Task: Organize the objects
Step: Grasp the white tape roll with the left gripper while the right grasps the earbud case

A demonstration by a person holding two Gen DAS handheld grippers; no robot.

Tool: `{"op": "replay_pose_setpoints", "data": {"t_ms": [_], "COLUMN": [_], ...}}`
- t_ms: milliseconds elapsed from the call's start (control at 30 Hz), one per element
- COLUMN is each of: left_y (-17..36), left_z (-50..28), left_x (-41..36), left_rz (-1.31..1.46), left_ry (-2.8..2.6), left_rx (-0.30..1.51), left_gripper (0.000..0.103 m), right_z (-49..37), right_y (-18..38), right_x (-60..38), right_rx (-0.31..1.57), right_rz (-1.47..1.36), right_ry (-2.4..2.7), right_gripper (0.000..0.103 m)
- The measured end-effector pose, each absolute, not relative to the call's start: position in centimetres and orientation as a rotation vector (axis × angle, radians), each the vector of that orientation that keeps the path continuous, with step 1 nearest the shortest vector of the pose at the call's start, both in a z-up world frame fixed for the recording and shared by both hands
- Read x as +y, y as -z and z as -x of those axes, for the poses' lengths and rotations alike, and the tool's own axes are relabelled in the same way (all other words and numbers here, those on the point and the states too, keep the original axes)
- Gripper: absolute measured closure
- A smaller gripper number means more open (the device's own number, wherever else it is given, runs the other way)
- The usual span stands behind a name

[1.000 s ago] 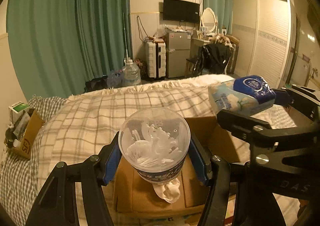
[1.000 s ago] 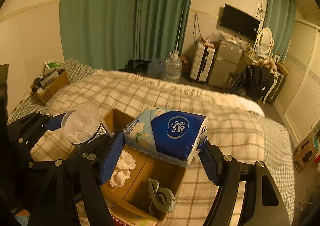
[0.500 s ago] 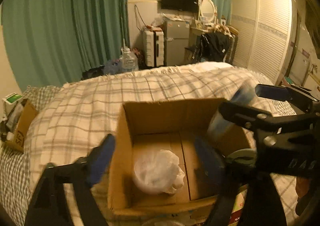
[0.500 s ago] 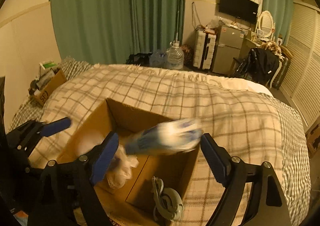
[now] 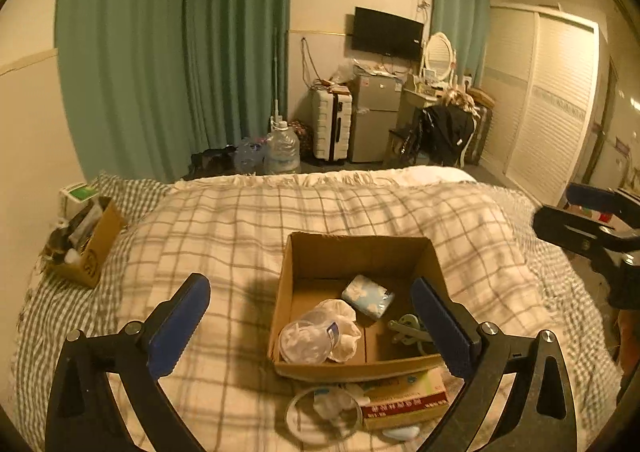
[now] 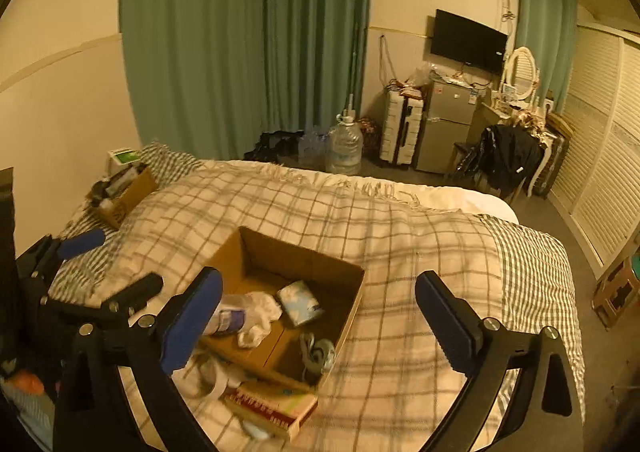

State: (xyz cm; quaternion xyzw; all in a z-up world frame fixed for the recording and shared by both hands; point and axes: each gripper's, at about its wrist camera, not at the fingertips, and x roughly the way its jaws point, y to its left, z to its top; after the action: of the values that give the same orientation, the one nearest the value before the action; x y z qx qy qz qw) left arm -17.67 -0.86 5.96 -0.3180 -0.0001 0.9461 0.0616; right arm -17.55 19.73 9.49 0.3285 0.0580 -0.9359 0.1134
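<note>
At 9 o'clock in the left wrist view, a small cardboard box (image 5: 90,244) of odds and ends is sitting on the gingham sheet near the wall. The left gripper (image 5: 316,322) is hanging above the plaid blanket (image 5: 224,236) with its 2 blue pads (image 5: 180,326) spread wide and nothing lying between them. Between the pads, at about 5 o'clock of centre, the open cardboard box (image 5: 352,252) is resting on the blanket. Inside it, at 7 o'clock, the clear plastic cup (image 5: 306,340) is lying on its side against a white crumpled bag (image 5: 344,326); at the middle, toward 12 o'clock, the blue tissue pack (image 5: 368,296) is lying flat; at 4 o'clock a pale green clip-like item (image 5: 408,330) is sitting by the right wall. Just outside the near wall, at 6 o'clock, a clear round lid (image 5: 322,410) and a flat red-and-green carton (image 5: 404,398) are lying on the blanket. At 3 o'clock the right gripper's black frame is showing, well apart from the box.

In the right wrist view, the right gripper (image 6: 318,322) is also gaping wide, holding nothing, with the box at its 8 o'clock side and the tissue pack (image 6: 300,302) lying inside beside the cup (image 6: 228,318)
</note>
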Motion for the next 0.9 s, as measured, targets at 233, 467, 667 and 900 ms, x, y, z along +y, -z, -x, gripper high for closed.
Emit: {"op": "replay_pose_setpoints", "data": {"t_ms": [233,467,667,900], "left_y": [-7.2,-1.6,5.7,11.8], "left_z": [13.9,11.1,11.0,11.4], "left_x": [-2.1,-3.0,-1.8,0.2], "left_rz": [1.004,1.078,1.201,1.357], "left_ry": [-2.904,-2.903,-2.874,-2.772], "left_rx": [0.002,-0.014,-0.041,0.087], "left_gripper": [0.000,0.000,0.000,0.000], "right_z": [13.6,10.7,10.3,12.2], "right_y": [-11.6,-4.3,3.7,9.4], "right_x": [19.8,18.8,17.4,18.8], "right_rx": [0.279,0.328,0.325,0.313], "right_rz": [-1.033,-1.074,-1.124,-1.246], "right_ry": [2.651,2.663,2.674,2.715], "right_gripper": [0.000,0.000,0.000,0.000]}}
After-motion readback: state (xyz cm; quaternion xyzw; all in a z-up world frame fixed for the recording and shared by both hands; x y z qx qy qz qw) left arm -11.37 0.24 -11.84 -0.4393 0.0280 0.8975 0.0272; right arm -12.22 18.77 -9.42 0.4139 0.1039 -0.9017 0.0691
